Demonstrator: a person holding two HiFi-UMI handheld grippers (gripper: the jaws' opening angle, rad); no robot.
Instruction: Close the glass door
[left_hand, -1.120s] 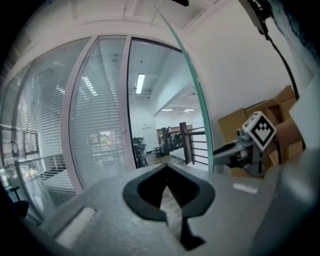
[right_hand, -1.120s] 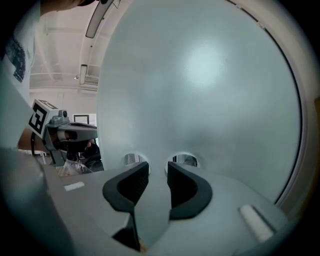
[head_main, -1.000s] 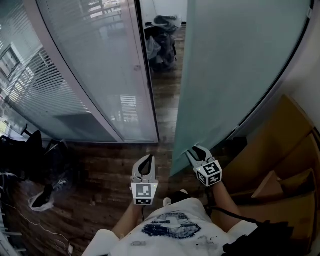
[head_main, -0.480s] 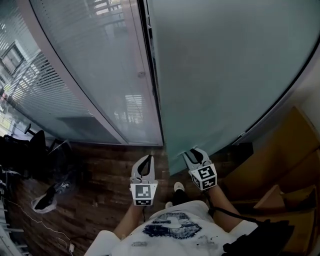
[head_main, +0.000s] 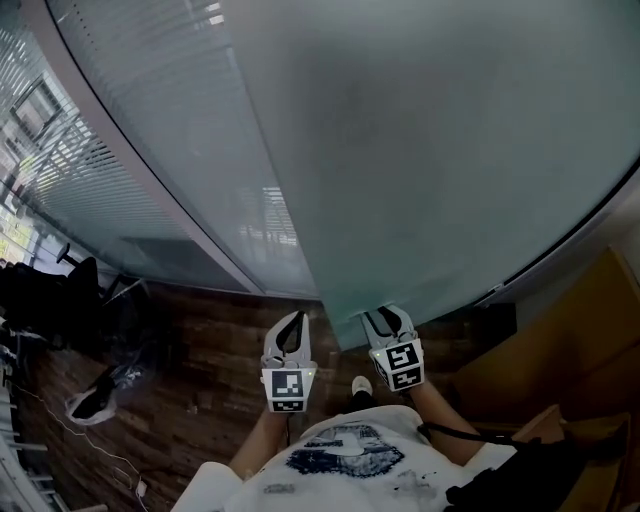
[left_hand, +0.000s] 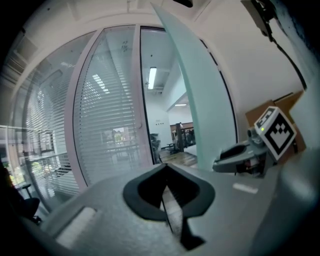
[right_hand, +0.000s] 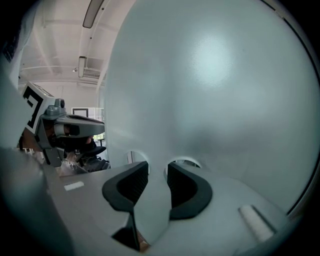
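Glass door (head_main: 450, 150) has swung left across the opening. The dark gap seen a second ago beside the blind-backed partition (head_main: 170, 150) is now covered in the head view. Right gripper (head_main: 386, 318), jaws on the door's free edge, travelled left with it and now sits nearer the left gripper (head_main: 290, 328).

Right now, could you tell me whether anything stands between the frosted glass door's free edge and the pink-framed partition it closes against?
Nothing visible does: in the left gripper view the gap between the frosted glass door and the pink-framed partition is open.
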